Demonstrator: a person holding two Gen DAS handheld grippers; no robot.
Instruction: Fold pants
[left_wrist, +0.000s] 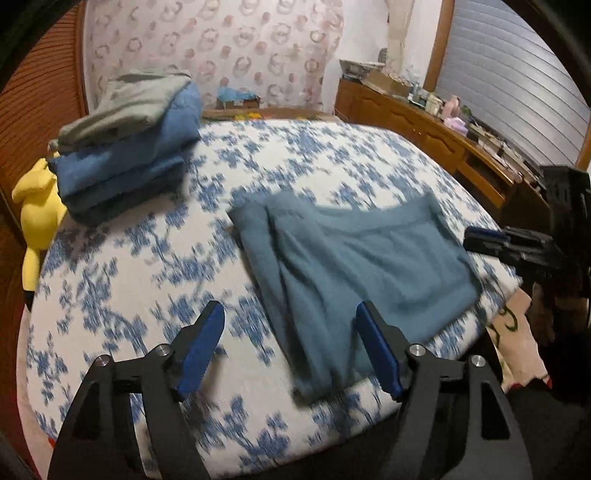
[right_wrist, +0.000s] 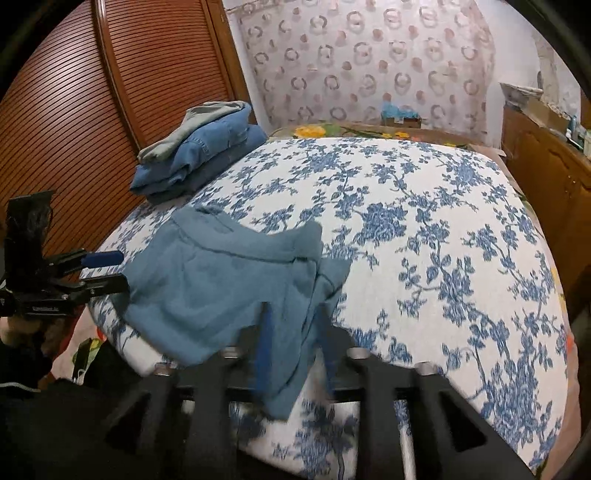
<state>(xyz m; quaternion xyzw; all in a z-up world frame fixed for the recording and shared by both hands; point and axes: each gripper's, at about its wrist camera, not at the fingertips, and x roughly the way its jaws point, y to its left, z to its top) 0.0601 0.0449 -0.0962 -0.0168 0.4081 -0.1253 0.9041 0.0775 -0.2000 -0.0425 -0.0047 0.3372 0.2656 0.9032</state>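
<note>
One folded teal knit pair of pants (left_wrist: 354, 258) lay on the blue-flowered white bed (left_wrist: 147, 266). Two hand-held grippers: left hand-held gripper (left_wrist: 291, 347) gaped empty; right hand-held gripper (right_wrist: 295, 332) straddled the hem, loosely parted.

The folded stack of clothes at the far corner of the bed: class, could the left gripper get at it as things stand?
Probably yes. The left gripper is open and holds nothing, and only bare floral cover lies between it and the stack. The teal pants sit off to its right, out of that path.
</note>
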